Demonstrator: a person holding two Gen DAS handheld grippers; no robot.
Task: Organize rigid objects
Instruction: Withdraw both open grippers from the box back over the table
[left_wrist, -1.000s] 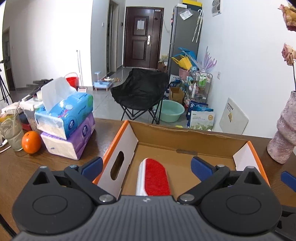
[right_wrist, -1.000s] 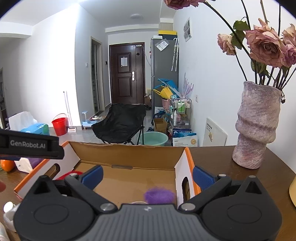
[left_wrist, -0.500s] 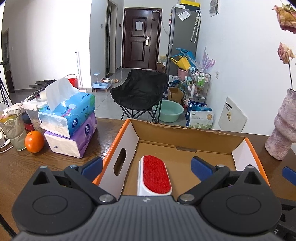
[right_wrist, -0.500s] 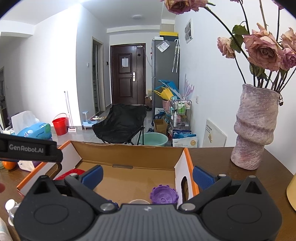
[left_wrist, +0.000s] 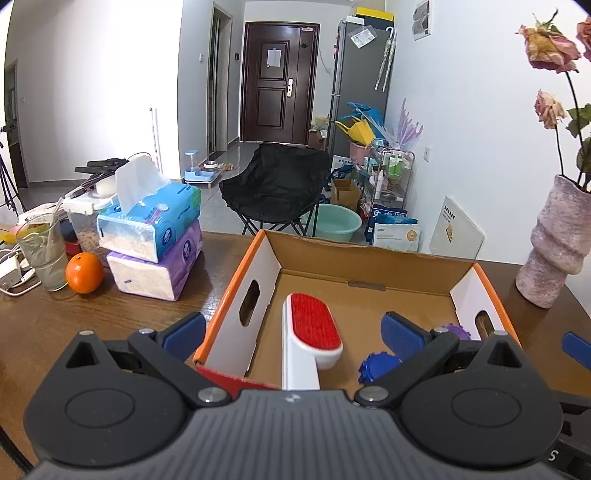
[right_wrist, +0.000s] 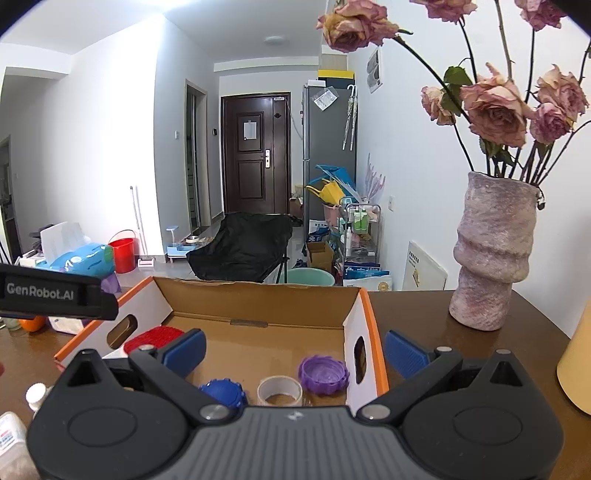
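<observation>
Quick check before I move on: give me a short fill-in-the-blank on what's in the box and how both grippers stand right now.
1. The lint brush lying in the cardboard box has a ___ bristle pad.
2. Beside the purple cap and blue cap lies a roll of ___.
3. The left gripper and right gripper both have their jaws ___.

Missing words: red; tape; open

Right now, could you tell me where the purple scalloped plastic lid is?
The purple scalloped plastic lid lies inside the cardboard box, against its right wall, just right of the clear tape roll.
</observation>
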